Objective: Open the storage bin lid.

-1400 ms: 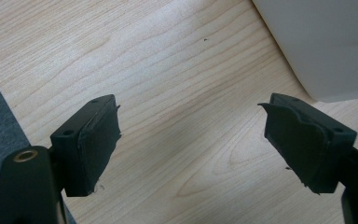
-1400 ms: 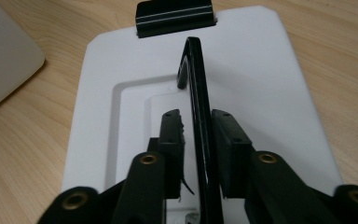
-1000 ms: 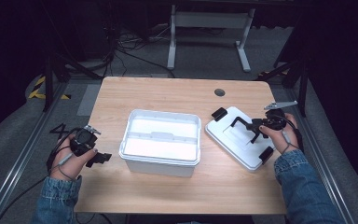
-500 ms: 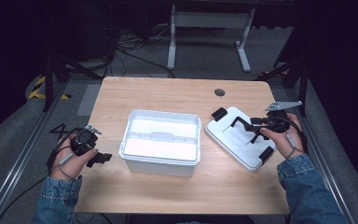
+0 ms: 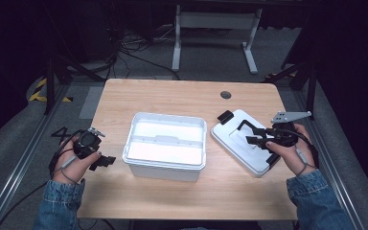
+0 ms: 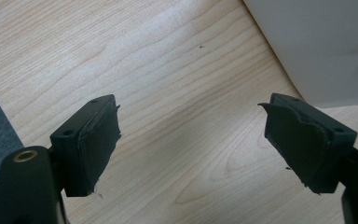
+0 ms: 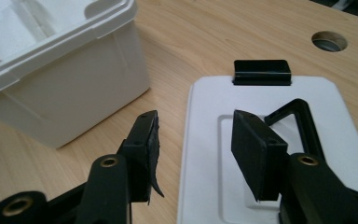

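Observation:
A white open bin (image 5: 165,143) stands mid-table, nothing visible inside. To its right lies its white lid (image 5: 242,148), flat, with a black handle (image 7: 303,116) and a black clip (image 7: 261,72). My right gripper (image 5: 255,138) hovers over the lid, open. In the right gripper view, the right gripper (image 7: 196,121) has one jaw left of the lid's edge and the other above its recess. My left gripper (image 5: 104,161) rests by the bin's left side. In the left gripper view, the left gripper (image 6: 191,112) is wide open over bare wood, the bin wall (image 6: 326,46) just ahead.
The wooden table (image 5: 172,98) has a round cable hole (image 5: 226,94) at the back right. Beyond the far edge stand a white desk frame (image 5: 215,28) and cables on the floor. Metal rails run along both sides of the table.
The right hand has drawn slightly toward the near edge, its gripper still over the lid. The left hand, bin and lid have not moved.

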`<state>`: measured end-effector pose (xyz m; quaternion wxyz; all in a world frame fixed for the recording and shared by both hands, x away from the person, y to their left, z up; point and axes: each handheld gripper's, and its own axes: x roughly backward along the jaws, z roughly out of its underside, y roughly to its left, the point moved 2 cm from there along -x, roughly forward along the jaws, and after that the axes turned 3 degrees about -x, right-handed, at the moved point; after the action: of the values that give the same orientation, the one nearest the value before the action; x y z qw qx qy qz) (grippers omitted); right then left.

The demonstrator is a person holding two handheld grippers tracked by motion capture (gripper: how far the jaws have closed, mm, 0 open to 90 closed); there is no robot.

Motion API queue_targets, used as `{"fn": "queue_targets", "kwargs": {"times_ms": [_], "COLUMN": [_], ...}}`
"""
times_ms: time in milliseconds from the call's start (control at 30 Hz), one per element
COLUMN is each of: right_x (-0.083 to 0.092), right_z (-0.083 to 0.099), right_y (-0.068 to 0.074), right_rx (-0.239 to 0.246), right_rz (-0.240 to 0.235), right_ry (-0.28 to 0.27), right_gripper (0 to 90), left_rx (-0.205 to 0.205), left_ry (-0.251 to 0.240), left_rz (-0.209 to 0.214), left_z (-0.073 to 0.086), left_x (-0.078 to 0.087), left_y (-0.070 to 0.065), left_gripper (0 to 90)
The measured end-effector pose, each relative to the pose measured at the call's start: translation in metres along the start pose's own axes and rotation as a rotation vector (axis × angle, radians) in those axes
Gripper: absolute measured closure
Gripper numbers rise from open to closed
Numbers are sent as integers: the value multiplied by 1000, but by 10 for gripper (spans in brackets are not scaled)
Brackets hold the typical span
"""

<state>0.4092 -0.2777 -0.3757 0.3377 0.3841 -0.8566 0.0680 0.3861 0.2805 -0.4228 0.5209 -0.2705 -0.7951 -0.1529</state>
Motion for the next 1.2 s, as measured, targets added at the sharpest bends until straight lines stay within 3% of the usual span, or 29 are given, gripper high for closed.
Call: {"fn": "queue_targets", "kwargs": {"times_ms": [167,333,567,700,1000,1200], "right_x": [0,-1,-5,-7,-15,-22], "right_z": [5,9,19,22,31,38], "right_y": [12,21,38,40,51,63], "right_rx": [1,16,16,14,32,60], "right_rz": [-27,-24,-76,-83,-94,-119], "right_ry": [8,4,-14,-2,39,59], "right_gripper": [527,523,520,518,513,498], "left_rx": [-4,-2,-6,-2,-22,-19], "left_ry": [4,3,8,11,6,8], "left_rz": [2,2,6,11,-24,-29], "left_z": [0,0,-1,-1,0,1], "left_x": [0,0,0,0,-2,-3], "left_y": [0,1,1,-1,-3,-3], "left_gripper": [186,186,186,186,189,189]}}
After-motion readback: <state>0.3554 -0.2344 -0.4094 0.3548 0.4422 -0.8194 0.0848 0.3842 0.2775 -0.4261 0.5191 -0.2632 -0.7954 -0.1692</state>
